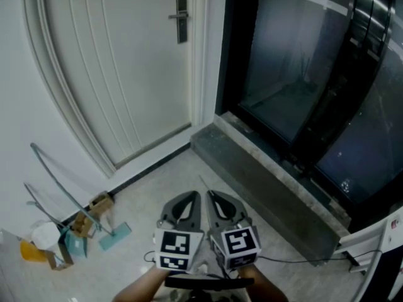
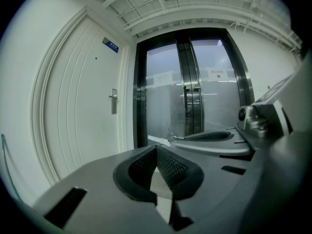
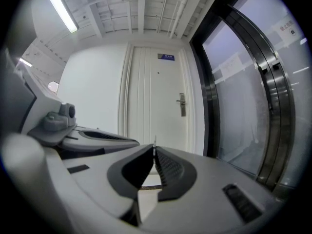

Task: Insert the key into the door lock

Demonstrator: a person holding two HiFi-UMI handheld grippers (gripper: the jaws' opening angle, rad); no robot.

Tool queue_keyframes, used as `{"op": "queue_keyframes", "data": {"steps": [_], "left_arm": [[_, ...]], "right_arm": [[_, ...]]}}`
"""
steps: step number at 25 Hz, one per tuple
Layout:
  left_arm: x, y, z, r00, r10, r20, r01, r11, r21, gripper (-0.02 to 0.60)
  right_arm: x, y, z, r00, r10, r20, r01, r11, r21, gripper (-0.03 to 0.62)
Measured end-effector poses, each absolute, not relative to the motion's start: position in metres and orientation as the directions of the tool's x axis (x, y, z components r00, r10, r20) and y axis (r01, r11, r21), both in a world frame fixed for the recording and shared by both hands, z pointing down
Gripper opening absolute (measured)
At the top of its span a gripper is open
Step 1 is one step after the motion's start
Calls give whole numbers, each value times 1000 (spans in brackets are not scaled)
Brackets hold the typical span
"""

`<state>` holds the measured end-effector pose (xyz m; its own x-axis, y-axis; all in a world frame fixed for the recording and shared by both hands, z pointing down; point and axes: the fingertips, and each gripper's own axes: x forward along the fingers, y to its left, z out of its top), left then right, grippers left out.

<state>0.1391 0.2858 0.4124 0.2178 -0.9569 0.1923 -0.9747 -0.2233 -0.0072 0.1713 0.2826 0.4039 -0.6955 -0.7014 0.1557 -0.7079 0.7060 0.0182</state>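
Note:
The white door (image 1: 126, 74) stands ahead on the left, and its metal handle and lock plate (image 1: 181, 19) sit high near its right edge. The lock (image 2: 113, 101) is far off in the left gripper view, and the lock (image 3: 182, 104) is just as distant in the right gripper view. Both grippers are held low and side by side, well short of the door. My right gripper (image 1: 210, 194) is shut on a thin key (image 3: 155, 141) whose tip pokes past the jaws. My left gripper (image 1: 196, 194) is shut with nothing in it.
Dark-framed glass doors (image 1: 302, 61) fill the right side behind a raised stone threshold (image 1: 264, 175). On the floor at the left lie a bent metal frame (image 1: 60, 181), cardboard scraps (image 1: 94, 209) and a yellow item (image 1: 31, 250). A cable (image 1: 302, 260) trails at the right.

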Motion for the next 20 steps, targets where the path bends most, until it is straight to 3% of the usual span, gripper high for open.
{"op": "queue_keyframes", "data": {"steps": [20], "left_arm": [[68, 174, 413, 316, -931, 182, -948, -316, 29, 3]], "right_arm": [[99, 179, 403, -618, -761, 197, -765, 640, 73, 26]]}}
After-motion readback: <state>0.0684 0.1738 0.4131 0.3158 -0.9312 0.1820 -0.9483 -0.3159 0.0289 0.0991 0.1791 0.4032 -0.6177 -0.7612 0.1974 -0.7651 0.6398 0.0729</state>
